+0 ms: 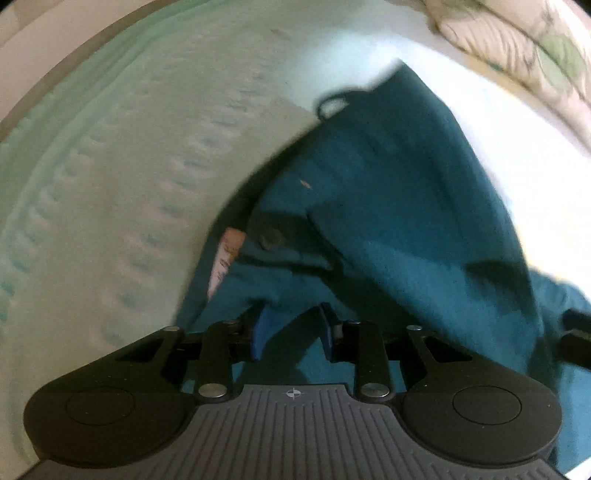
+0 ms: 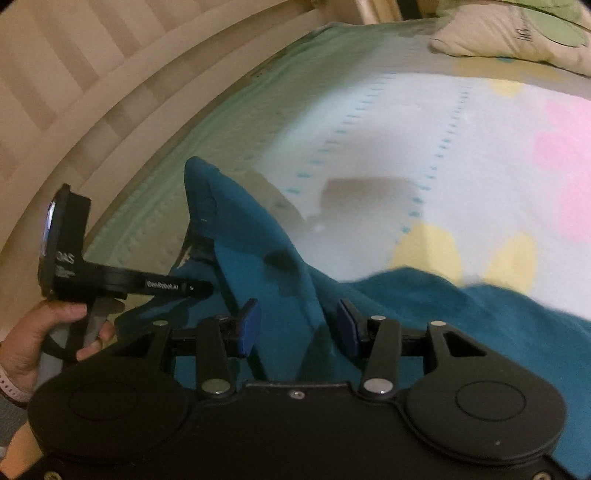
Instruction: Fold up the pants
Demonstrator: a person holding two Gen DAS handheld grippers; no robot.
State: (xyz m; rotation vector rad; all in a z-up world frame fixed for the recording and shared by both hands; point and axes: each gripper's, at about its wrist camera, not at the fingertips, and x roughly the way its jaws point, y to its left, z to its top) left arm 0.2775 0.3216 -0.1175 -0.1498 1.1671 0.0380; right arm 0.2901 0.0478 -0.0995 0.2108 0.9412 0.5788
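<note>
Teal pants (image 1: 388,221) hang bunched in front of the left wrist camera, with a dark button (image 1: 271,238) and a pale inner label (image 1: 225,254) showing at the waist. My left gripper (image 1: 291,332) is shut on a fold of this cloth, which fills the space between its blue pads. In the right wrist view the pants (image 2: 266,258) rise to a peak and trail off to the right over the bed. My right gripper (image 2: 299,325) is shut on a thick ridge of the fabric. The left gripper (image 2: 201,288) reaches into the cloth from the left, held by a hand (image 2: 33,332).
The pants lie over a bed with a pale green quilted sheet (image 1: 129,166) that has yellow and pink patches (image 2: 554,147). A patterned pillow (image 2: 517,33) lies at the far right. A beige padded bed frame (image 2: 92,92) runs along the left.
</note>
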